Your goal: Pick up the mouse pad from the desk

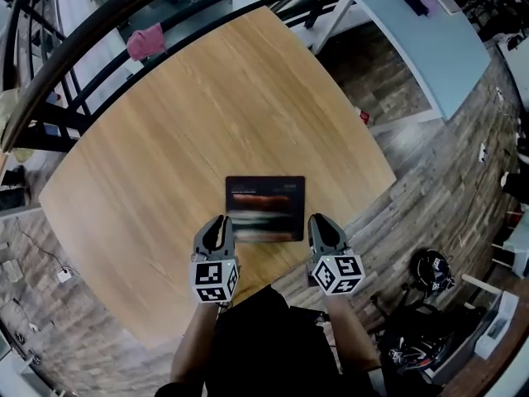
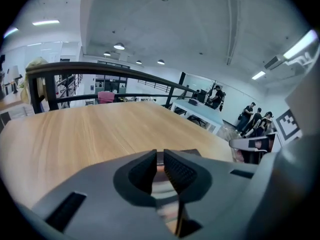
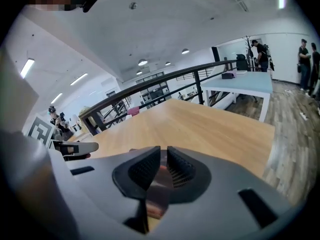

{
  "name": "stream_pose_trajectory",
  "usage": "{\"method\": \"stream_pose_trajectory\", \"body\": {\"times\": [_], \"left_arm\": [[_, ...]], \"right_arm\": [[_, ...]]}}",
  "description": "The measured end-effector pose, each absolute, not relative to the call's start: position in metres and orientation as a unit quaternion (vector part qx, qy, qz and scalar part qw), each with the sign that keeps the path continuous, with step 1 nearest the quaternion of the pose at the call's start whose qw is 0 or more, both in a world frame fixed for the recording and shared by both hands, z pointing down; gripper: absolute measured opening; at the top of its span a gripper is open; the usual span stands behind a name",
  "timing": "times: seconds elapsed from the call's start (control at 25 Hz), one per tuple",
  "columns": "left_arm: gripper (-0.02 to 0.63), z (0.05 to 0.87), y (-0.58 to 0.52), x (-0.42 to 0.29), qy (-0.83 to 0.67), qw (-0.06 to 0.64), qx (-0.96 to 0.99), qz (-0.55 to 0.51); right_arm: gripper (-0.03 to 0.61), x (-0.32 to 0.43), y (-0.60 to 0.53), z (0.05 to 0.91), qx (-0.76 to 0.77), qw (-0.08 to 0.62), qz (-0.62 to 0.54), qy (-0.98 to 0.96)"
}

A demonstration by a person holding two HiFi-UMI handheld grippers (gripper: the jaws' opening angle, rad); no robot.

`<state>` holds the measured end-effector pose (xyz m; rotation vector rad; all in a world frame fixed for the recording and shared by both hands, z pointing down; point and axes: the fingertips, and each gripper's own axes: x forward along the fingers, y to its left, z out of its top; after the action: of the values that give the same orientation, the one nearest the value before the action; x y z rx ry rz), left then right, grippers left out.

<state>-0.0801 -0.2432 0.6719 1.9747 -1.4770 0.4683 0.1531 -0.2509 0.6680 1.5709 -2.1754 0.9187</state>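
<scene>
The mouse pad (image 1: 264, 201) is a dark rectangle with a reddish print. It lies flat on the round-cornered wooden desk (image 1: 165, 155), close to the near edge. My left gripper (image 1: 220, 223) hangs at the pad's near left corner and my right gripper (image 1: 317, 221) at its near right corner. The pad lies between them. In the left gripper view my left gripper (image 2: 160, 156) has its jaws nearly touching with nothing gripped, and a dark edge of the pad (image 2: 192, 152) shows just beyond. My right gripper (image 3: 163, 154) is likewise shut and empty.
A pink cloth (image 1: 146, 40) lies near the black railing (image 1: 74, 52) beyond the desk. A pale blue table (image 1: 430, 31) stands at the back right. Bags and gear (image 1: 430, 273) sit on the wooden floor to the right. People stand far off (image 2: 252, 116).
</scene>
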Motion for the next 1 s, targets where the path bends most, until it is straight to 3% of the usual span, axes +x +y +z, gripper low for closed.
{"method": "stream_pose_trajectory", "body": {"times": [0.08, 0.12, 0.2, 0.52, 1.0], "left_arm": [[0.078, 0.686, -0.247, -0.08, -0.552, 0.326, 0.745, 0.182], [0.125, 0.693, -0.249, -0.08, -0.548, 0.333, 0.745, 0.186], [0.151, 0.706, -0.25, -0.078, -0.54, 0.344, 0.743, 0.194], [0.195, 0.754, -0.251, -0.07, -0.514, 0.378, 0.734, 0.231], [0.209, 0.787, -0.247, -0.068, -0.494, 0.42, 0.718, 0.255]], "right_arm": [[0.047, 0.153, -0.254, 0.684, 0.546, 0.165, 0.331, -0.752], [0.08, 0.153, -0.255, 0.693, 0.544, 0.173, 0.337, -0.749], [0.135, 0.151, -0.256, 0.708, 0.54, 0.188, 0.348, -0.743], [0.186, 0.146, -0.26, 0.756, 0.523, 0.242, 0.376, -0.725], [0.198, 0.143, -0.263, 0.791, 0.508, 0.289, 0.405, -0.703]]}}
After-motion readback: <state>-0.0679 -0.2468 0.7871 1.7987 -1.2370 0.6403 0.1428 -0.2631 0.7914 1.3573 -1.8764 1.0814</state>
